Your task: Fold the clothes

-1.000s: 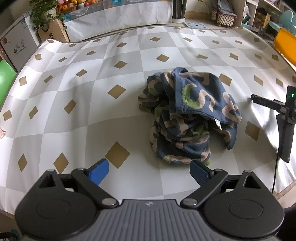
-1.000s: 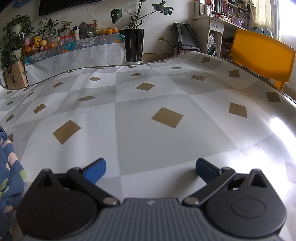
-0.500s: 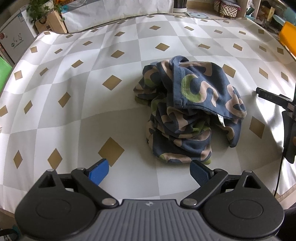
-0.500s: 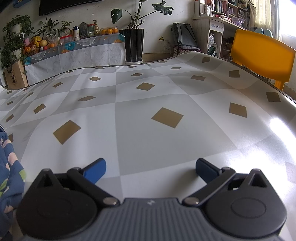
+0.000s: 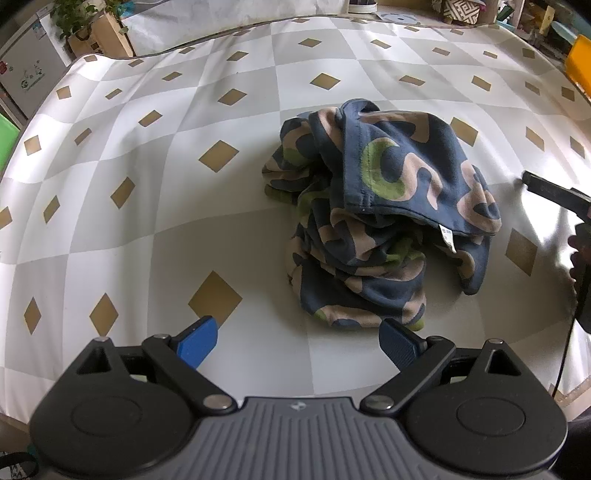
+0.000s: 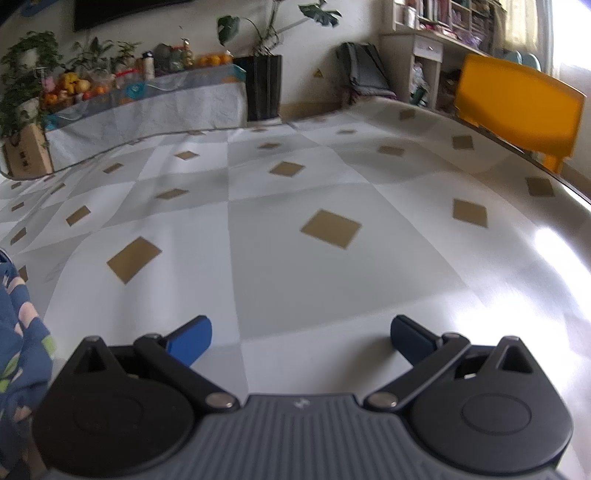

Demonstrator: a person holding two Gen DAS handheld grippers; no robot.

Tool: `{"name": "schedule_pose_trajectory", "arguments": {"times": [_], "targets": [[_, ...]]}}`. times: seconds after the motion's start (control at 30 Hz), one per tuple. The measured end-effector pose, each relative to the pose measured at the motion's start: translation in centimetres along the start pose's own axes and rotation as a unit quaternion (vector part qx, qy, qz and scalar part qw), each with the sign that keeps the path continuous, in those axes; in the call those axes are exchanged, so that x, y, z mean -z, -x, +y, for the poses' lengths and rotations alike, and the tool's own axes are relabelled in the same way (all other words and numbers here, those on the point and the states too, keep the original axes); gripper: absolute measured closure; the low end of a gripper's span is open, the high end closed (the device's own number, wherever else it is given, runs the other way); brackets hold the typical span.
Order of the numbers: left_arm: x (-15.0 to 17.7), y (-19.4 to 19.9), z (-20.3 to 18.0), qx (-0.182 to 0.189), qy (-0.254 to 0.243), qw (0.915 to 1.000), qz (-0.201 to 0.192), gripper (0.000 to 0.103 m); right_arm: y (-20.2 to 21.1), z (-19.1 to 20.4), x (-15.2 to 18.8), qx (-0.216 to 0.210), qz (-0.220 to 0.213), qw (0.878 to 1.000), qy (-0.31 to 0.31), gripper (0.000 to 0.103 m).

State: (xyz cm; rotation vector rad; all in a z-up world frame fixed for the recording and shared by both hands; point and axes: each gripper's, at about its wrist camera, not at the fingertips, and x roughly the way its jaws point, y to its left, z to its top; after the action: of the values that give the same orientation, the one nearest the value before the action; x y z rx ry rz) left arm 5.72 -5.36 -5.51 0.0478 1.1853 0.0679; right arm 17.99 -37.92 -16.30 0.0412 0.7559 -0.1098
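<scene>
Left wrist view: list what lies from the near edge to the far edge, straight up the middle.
left gripper, open and empty → crumpled patterned garment → bare stretch of checked tablecloth → white-draped side table beyond the table's far edge.

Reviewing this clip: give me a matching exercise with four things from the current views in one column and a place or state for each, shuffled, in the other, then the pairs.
Things:
1. patterned garment
2. left tongs
3. yellow chair
4. white care label

Places or states:
A. open, nothing between the fingers
B. beyond the table's far right edge
C. crumpled in a heap on the tablecloth
D. hanging from a hem on the heap's right side

Pairs: 1-C, 2-A, 3-B, 4-D
</scene>
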Motion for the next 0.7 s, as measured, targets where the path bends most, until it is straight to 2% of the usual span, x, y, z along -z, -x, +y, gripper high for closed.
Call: {"name": "schedule_pose_trajectory", "arguments": {"times": [0.17,0.27,0.33,0.7], "targets": [[-0.2,0.2,0.2,-0.002,0.007,1.0,-0.006,0.009,0.9,-0.2,-0.7,0.022,0.083,0.996,-0.022,0.0],[-0.3,0.3,0.3,-0.005,0.009,0.9999,-0.011,0.009,2.2,0.4,-0.9,0.03,0.117,0.992,-0.026,0.0],[-0.4,0.4,0.3,-0.006,0.01,0.9998,-0.013,0.009,3.5,0.9,-1.2,0.031,0.122,0.992,-0.019,0.0],[-0.5,0.7,0.7,-0.01,0.022,0.9995,-0.021,0.009,13.2,4.8,-3.0,-0.028,0.135,0.99,0.012,0.0]]}}
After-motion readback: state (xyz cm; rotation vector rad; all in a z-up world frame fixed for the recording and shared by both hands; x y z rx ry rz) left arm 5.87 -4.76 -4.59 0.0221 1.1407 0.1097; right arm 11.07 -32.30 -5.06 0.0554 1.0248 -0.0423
